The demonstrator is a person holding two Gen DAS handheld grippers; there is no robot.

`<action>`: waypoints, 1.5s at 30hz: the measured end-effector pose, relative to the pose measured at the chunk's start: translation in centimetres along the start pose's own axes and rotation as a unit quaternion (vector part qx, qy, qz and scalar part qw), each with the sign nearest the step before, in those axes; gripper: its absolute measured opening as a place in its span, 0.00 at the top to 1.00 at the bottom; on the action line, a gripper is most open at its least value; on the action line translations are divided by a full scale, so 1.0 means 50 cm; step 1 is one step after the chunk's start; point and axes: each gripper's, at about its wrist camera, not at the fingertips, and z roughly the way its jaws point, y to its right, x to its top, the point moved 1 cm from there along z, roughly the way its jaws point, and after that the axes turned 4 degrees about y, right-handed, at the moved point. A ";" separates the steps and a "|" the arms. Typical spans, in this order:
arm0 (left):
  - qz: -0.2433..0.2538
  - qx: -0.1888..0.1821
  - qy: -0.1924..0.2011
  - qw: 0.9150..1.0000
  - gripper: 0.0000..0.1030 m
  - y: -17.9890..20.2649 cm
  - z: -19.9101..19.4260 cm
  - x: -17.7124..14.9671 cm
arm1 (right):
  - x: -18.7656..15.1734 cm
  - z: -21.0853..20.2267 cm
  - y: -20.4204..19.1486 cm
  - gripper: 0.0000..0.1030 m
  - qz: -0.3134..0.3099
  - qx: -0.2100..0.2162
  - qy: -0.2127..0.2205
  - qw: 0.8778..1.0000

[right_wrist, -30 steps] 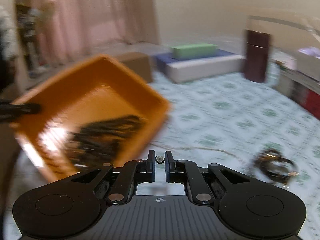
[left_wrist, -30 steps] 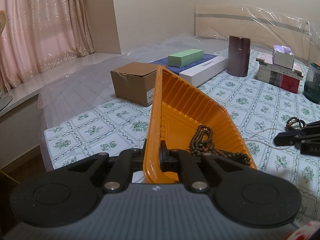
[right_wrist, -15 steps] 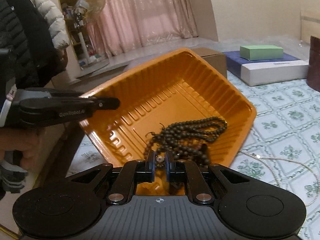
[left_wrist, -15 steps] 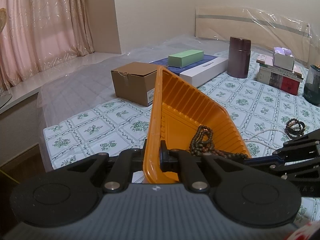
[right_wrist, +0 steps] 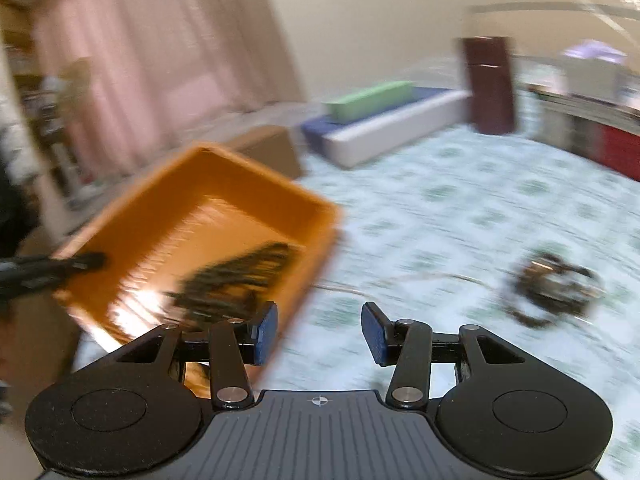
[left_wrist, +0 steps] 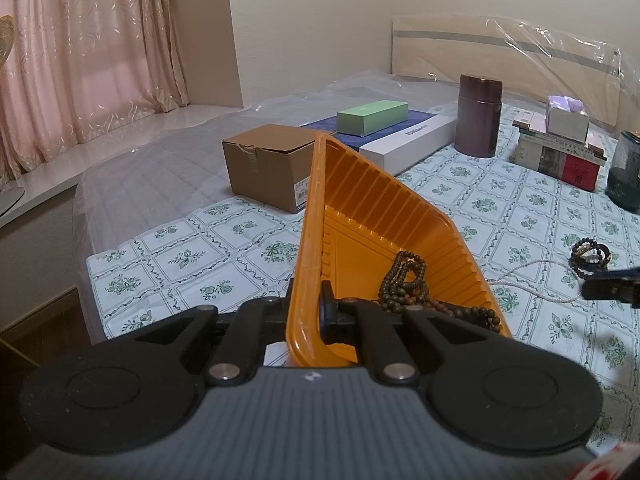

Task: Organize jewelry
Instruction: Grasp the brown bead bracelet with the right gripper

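In the left wrist view the left claw (left_wrist: 307, 312) stays clamped on the near rim of the orange tray (left_wrist: 384, 216), dark beads (left_wrist: 404, 280) inside; the right claw has withdrawn right of the tray. In the blurred right wrist view the right claw (right_wrist: 319, 334) has just been opening, empty, right of the tray, a bracelet (right_wrist: 548, 284) farther right on the bed.

— How's your left gripper (left_wrist: 305, 312)?
— Clamped tight on the tray (left_wrist: 362, 208) rim, angled down.
— Your right gripper (right_wrist: 319, 332)?
— Its jaws have just been opening; nothing sits between them.
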 end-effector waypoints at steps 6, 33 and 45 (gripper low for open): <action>0.000 0.000 0.000 1.000 0.94 0.000 0.000 0.000 | -0.032 -0.059 0.114 0.54 0.027 -0.089 0.003 0.996; 0.007 0.003 -0.002 1.000 0.94 0.008 -0.001 0.004 | -0.004 -0.001 0.216 0.66 0.031 -0.160 0.006 0.987; 0.007 0.003 -0.002 1.000 0.94 0.006 0.002 0.003 | 0.001 0.048 0.248 0.91 0.060 -0.183 -0.009 0.981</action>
